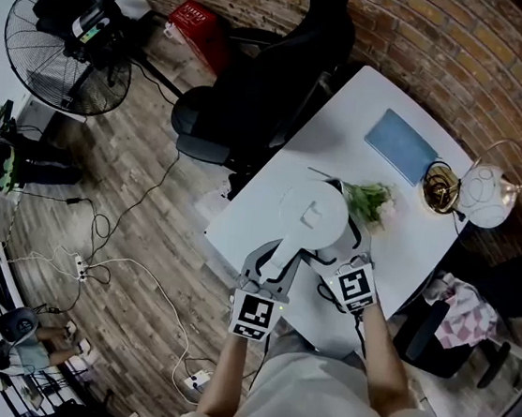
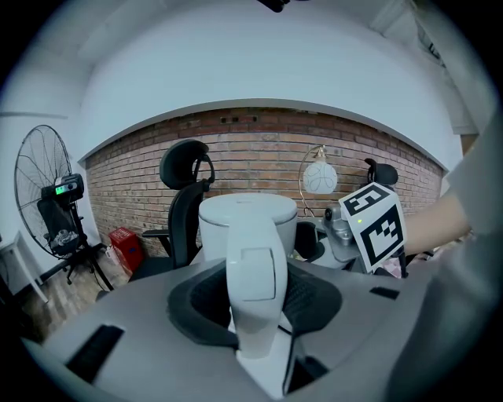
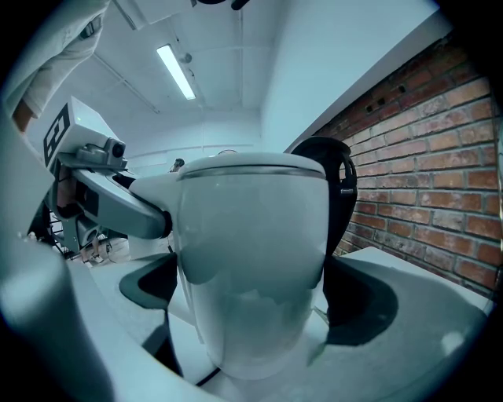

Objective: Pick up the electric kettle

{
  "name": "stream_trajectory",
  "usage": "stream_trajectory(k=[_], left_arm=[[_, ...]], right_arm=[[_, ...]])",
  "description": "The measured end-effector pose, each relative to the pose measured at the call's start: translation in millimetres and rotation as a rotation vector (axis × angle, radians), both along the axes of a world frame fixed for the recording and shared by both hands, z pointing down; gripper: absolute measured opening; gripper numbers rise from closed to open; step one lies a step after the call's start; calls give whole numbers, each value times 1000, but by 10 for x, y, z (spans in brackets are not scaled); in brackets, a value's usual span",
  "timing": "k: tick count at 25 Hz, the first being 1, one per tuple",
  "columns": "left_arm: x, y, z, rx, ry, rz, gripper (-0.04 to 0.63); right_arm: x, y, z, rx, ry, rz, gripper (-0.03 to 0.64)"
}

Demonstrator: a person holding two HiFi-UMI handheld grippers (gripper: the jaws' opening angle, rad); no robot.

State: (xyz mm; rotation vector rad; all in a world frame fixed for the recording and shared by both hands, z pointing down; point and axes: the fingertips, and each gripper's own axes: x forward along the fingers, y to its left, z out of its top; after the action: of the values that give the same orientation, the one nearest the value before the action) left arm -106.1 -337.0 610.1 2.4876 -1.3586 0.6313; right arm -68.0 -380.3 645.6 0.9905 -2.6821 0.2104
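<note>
**Electric kettle point(image 1: 312, 217) being pinched by its handle on the white table**

The white kettle is sitting upright at the lower centre of the head view, on the near part of the white table point(image 1: 346, 128). Its handle point(image 2: 253, 267) is pointing toward the bottom of the frame. The left gripper point(image 1: 273, 261) is clamping that handle, with its dark pads pressing on both sides of it in the left gripper view. The right gripper point(image 1: 342, 253) is reaching in from the lower right. Its jaws are standing spread wide with the kettle's body between them, and whether the pads are touching the wall I cannot tell.

Just beyond the kettle, toward the right, a small green plant point(image 1: 368, 199) is lying on the table. A blue pad point(image 1: 401, 145) is resting further up. At the table's right edge a gold wire piece point(image 1: 441, 187) and a white globe lamp point(image 1: 488, 193) are standing side by side.

A black office chair point(image 1: 257, 89) is sitting against the table's upper-left side. A brick wall point(image 1: 451, 47) is running across the top of the frame. A standing fan point(image 1: 68, 47) is occupying the upper left, with a red box point(image 1: 197, 25) near it. White cables point(image 1: 121, 271) are trailing over the wooden floor point(image 1: 149, 199) at the left.
</note>
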Motion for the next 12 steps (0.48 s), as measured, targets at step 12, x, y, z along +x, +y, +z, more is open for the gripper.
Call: stream_trajectory(k=[12], left_arm=[[14,16,-95,23,7,12,132]], right_arm=[[12,18,-96,11,17,9,572]])
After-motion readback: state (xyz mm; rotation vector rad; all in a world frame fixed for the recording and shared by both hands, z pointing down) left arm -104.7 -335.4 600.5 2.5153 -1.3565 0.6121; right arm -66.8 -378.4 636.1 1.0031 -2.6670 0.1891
